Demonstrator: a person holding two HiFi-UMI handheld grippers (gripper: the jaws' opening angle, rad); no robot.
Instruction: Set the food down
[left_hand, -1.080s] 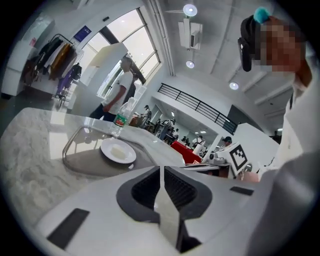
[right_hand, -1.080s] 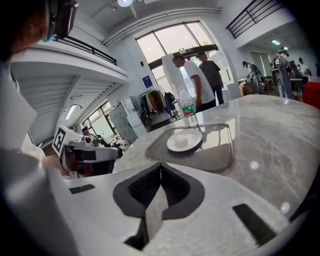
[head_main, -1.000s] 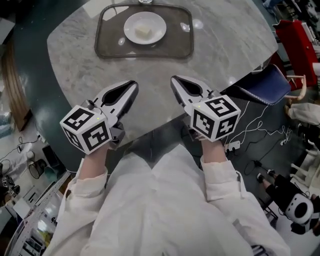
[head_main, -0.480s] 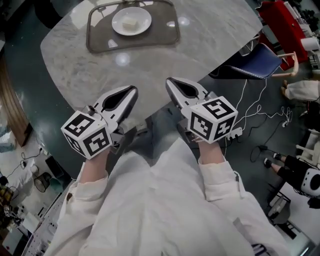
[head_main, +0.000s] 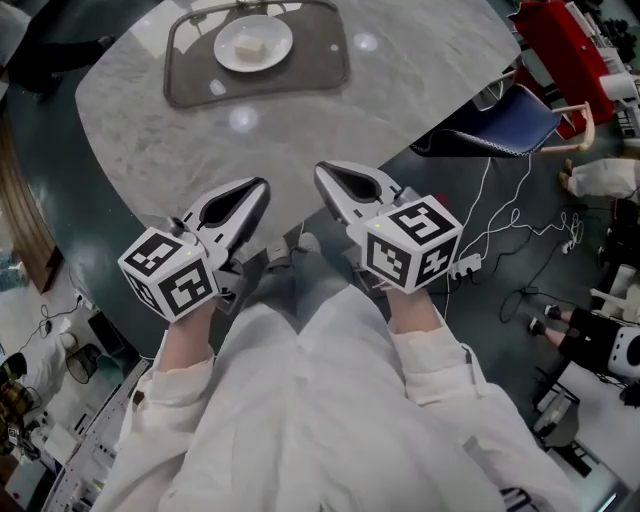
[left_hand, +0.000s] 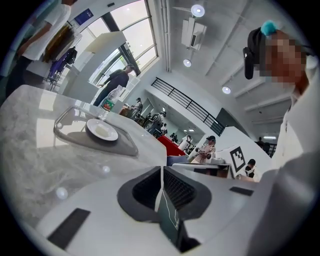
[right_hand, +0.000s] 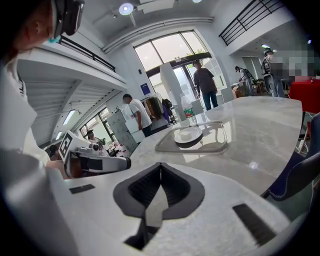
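Note:
A white plate (head_main: 254, 43) with a pale piece of food (head_main: 248, 45) stands on a grey tray (head_main: 315, 72) at the far side of the marble table (head_main: 150, 130). The same plate (left_hand: 101, 130) (right_hand: 187, 135) shows in both gripper views, well ahead of the jaws. My left gripper (head_main: 262, 185) and right gripper (head_main: 320, 172) hang over the table's near edge, side by side, far from the tray. Both are shut with nothing between the jaws.
A blue chair (head_main: 510, 125) stands at the table's right, with cables (head_main: 500, 240) on the dark floor below it. Red furniture (head_main: 565, 40) is at the top right. People stand in the background of both gripper views.
Both grippers have drawn back from the tray toward the table's near edge. The plate and tray now sit higher and further left in the head view. The jaws stay shut.

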